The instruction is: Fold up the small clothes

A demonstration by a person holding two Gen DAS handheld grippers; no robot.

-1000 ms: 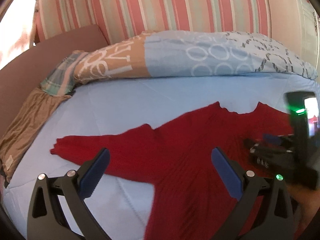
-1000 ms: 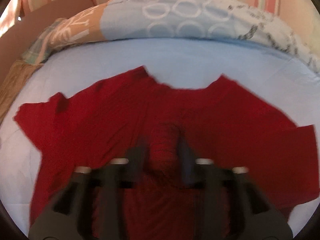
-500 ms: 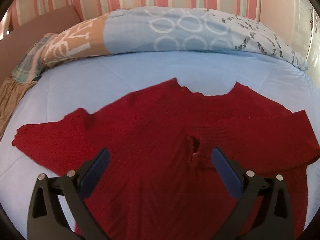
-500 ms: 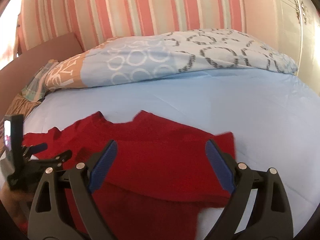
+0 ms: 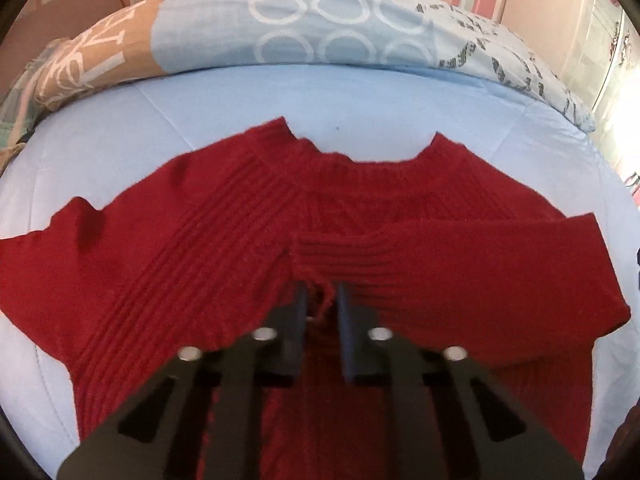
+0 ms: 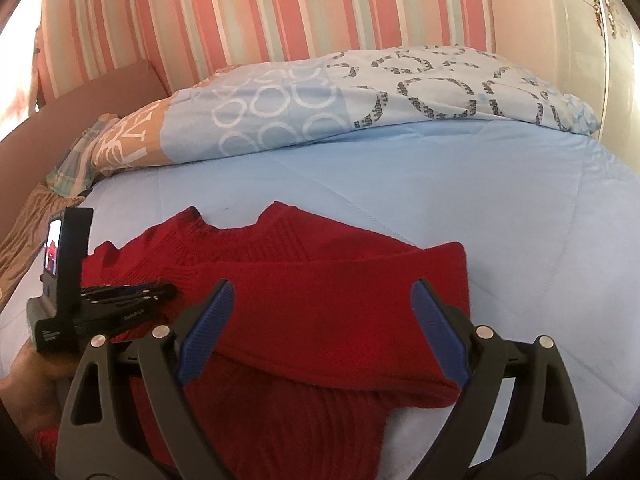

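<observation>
A small red knit sweater (image 5: 224, 216) lies flat on the light blue bed sheet (image 5: 360, 96), neck away from me. Its right sleeve (image 5: 460, 256) is folded across the chest, cuff near the middle. My left gripper (image 5: 320, 304) is shut on the ribbed cuff of that sleeve, pinching a bit of red knit. In the right wrist view the sweater (image 6: 320, 292) lies below my right gripper (image 6: 324, 320), which is open and empty above the folded sleeve. The left gripper (image 6: 132, 292) also shows there at the left, low on the sweater.
A rolled patterned duvet (image 5: 320, 28) lies along the far side of the bed, against a pink striped wall (image 6: 280, 12). A brown headboard (image 6: 100, 88) and brown cloth (image 6: 24, 232) are at the left. A white wardrobe (image 6: 600, 40) stands at the right.
My left gripper has moved in over the sweater's middle and shut on the folded sleeve's cuff. My right gripper let go earlier and now hovers open to the right.
</observation>
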